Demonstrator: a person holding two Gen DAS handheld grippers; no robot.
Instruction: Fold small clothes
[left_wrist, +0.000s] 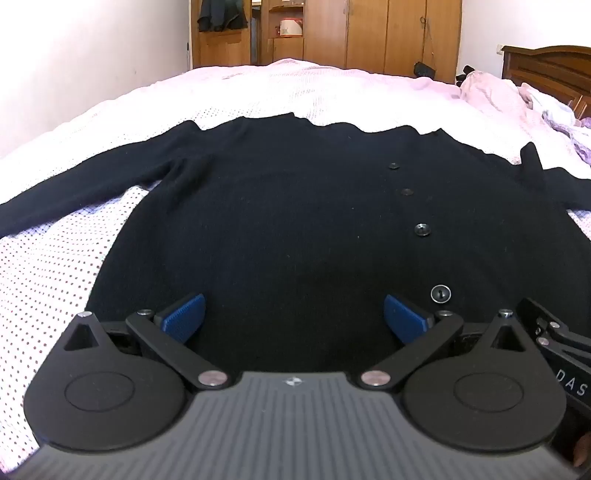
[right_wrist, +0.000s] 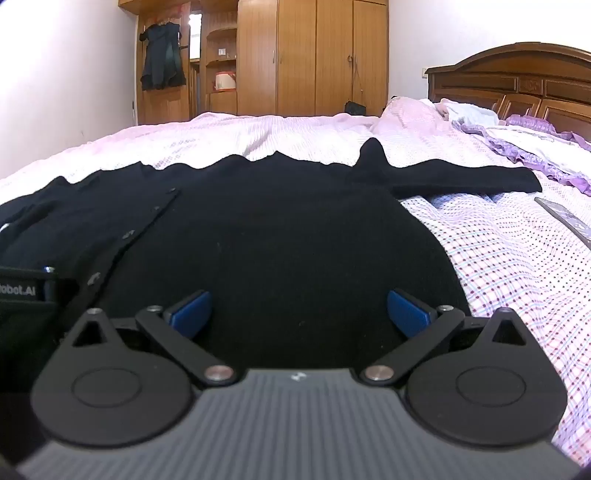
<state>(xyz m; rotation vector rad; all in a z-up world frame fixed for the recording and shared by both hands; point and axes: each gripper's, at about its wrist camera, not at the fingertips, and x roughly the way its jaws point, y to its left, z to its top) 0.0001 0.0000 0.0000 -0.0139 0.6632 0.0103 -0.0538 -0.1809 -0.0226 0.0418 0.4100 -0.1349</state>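
1. Your left tongs (left_wrist: 294, 317) are spread wide at the bottom of the frame, blue pads (left_wrist: 184, 316) pinching nothing, above the black cardigan (left_wrist: 288, 206).
2. Your right tongs (right_wrist: 299, 314) are spread just as wide and empty, over the same cardigan (right_wrist: 280, 229).
3. The cardigan lies flat across the middle of both views on the bed (left_wrist: 48, 266), buttons (left_wrist: 440, 294) running up the right of the left view.
4. One sleeve (right_wrist: 461, 179) reaches right; a wardrobe (right_wrist: 314, 55) stands at the top.
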